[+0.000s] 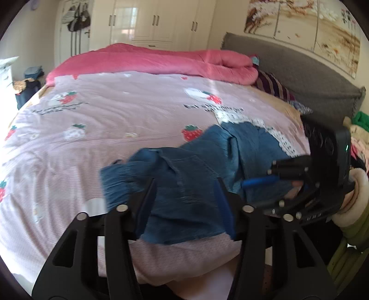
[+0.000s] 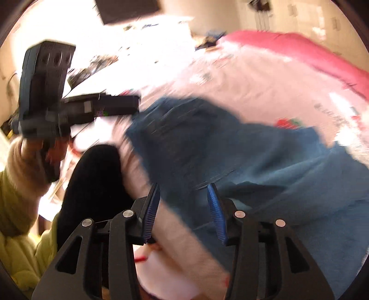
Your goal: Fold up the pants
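Observation:
Blue denim pants (image 1: 189,180) with a white lace hem lie crumpled on the pink strawberry-print bedspread (image 1: 103,120) near the bed's front edge. My left gripper (image 1: 184,182) is open, its blue-padded fingers (image 1: 224,210) spread over the near part of the pants. My right gripper (image 2: 184,187) is open just above the pants (image 2: 242,157); its view is blurred. The right gripper also shows in the left wrist view (image 1: 260,182) at the pants' right side. The left gripper's body shows in the right wrist view (image 2: 43,92), held in a hand.
A rolled pink quilt (image 1: 150,60) lies across the far side of the bed. A grey headboard (image 1: 299,76) and striped pillow (image 1: 274,85) are at the right. White wardrobes (image 1: 156,20) stand behind. Clutter sits at the left beside the bed.

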The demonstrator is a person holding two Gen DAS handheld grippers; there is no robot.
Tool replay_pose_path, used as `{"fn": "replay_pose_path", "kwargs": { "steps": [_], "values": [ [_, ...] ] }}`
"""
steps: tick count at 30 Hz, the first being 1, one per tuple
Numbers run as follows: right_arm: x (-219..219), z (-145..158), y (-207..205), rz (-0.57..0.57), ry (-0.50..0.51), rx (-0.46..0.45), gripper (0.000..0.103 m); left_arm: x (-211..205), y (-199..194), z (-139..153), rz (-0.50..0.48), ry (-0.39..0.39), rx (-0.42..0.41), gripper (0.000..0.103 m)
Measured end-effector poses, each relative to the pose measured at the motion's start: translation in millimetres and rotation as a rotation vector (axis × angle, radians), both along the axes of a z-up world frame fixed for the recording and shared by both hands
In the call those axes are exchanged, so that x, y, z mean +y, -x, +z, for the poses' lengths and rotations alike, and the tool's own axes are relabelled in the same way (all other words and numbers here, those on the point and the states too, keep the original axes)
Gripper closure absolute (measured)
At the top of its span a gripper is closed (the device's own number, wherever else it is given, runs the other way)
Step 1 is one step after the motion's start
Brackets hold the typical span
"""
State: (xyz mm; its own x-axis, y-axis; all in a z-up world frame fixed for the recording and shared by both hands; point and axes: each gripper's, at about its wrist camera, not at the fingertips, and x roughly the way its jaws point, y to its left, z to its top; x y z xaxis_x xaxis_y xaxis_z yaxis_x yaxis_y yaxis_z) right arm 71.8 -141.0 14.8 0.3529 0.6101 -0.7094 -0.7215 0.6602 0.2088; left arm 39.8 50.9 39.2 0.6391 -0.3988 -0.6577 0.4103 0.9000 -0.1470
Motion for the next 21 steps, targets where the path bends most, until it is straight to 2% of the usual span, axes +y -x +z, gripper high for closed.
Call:
{"fn": "replay_pose_path", "kwargs": {
  "steps": [3, 6, 9, 11, 13, 16, 18, 20, 21],
  "values": [
    [-7, -11, -11, -0.043, 0.035, 0.031, 0.075, -25, -5, -18, -0.037, -0.058, 0.042, 0.068],
    [-6, -28, -18, -0.087, 0.139, 0.074, 0.076, -33, -10, -51, -0.01, -0.156, 0.118, 0.069],
    [-9, -39, -17, -0.107, 0.178, 0.114, 0.078, -23, -14, -74, 0.026, -0.153, 0.187, 0.069],
    [-9, -40, -16, -0.101, 0.191, 0.102, 0.078, -18, -15, -79, 0.031, -0.123, 0.19, 0.069],
    [-5, -40, -14, -0.092, 0.202, 0.087, 0.076, -21, -15, -81, 0.032, -0.136, 0.178, 0.069],
    [-9, -32, -15, -0.08, 0.156, 0.094, 0.075, -25, -13, -74, 0.037, -0.126, 0.165, 0.069],
    [-27, -16, -18, -0.089, 0.049, 0.106, 0.075, -22, -9, -62, 0.037, -0.101, 0.142, 0.066],
    [-40, -3, -21, -0.113, -0.016, 0.095, 0.073, -22, -2, -45, 0.029, -0.073, 0.11, 0.05],
    [-50, 5, -23, -0.14, -0.048, 0.079, 0.068, -24, 1, -36, 0.024, -0.063, 0.091, 0.048]
  ]
}}
